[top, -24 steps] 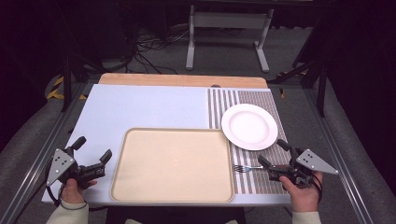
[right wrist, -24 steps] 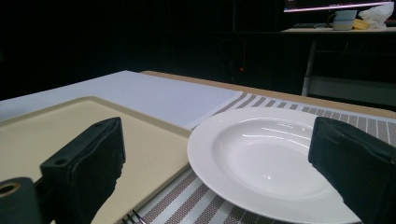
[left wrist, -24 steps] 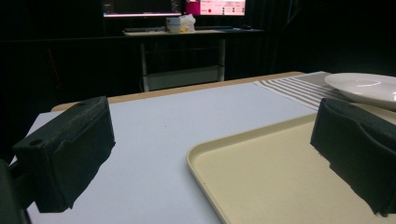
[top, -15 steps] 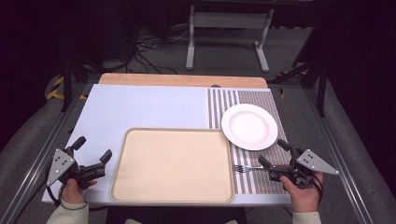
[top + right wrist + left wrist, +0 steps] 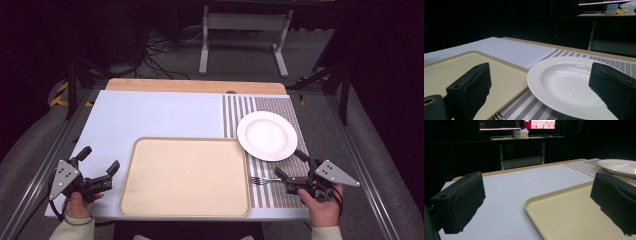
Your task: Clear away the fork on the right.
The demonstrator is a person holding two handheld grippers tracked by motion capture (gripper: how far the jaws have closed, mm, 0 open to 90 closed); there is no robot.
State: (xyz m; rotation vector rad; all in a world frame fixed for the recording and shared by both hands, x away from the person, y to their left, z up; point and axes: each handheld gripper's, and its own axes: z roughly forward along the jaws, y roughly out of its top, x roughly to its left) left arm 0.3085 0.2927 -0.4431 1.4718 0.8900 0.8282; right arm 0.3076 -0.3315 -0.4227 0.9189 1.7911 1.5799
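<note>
Dark room, pale blue tabletop, beige tray beside white plate, left gripper and right gripper both wide apart, holding nothing.

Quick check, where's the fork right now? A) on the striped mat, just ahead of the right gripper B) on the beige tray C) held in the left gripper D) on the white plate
A: the fork lies on the striped mat, between the tray and the open right gripper.
</note>
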